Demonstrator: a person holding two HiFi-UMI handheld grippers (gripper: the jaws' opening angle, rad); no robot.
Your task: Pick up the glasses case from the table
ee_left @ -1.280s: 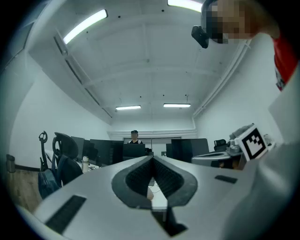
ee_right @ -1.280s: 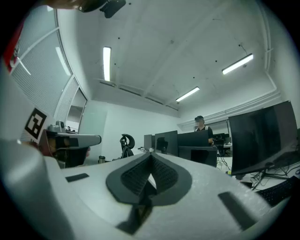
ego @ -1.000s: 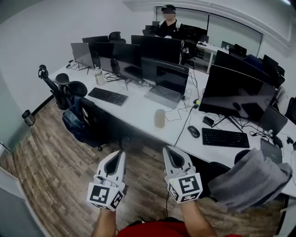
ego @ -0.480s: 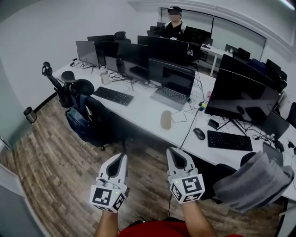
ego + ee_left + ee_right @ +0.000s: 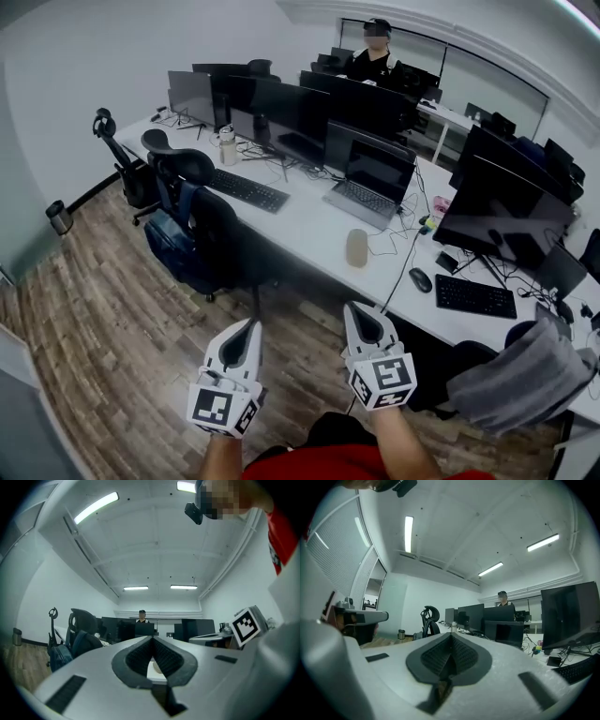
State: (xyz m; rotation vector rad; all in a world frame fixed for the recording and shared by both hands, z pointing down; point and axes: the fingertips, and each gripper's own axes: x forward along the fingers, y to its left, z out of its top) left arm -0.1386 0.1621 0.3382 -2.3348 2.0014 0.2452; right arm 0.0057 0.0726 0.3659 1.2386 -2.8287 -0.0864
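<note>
The glasses case (image 5: 357, 247) is a beige oval lying on the white table (image 5: 300, 225), in front of a laptop. Both grippers hover over the wooden floor, short of the table's near edge, and point toward it. My left gripper (image 5: 250, 322) is shut and empty, to the left of the case and well apart from it. My right gripper (image 5: 354, 306) is also shut and empty, almost straight below the case in the head view. In the left gripper view the closed jaws (image 5: 151, 638) fill the lower middle, and a beige bit of the case (image 5: 157, 668) shows behind them. The right gripper view shows its shut jaws (image 5: 451, 633).
The table carries several monitors, a laptop (image 5: 370, 178), two keyboards (image 5: 248, 190), a mouse (image 5: 421, 279), a bottle (image 5: 226, 147) and cables. Black office chairs (image 5: 202, 220) and a blue backpack (image 5: 172, 246) stand at the left. A grey jacket (image 5: 520, 375) drapes a chair at the right. A person (image 5: 375, 58) stands behind.
Both grippers have moved together toward the table and sunk a little. The desk and the case have shifted right in the head view. Both jaws have stayed shut.
</note>
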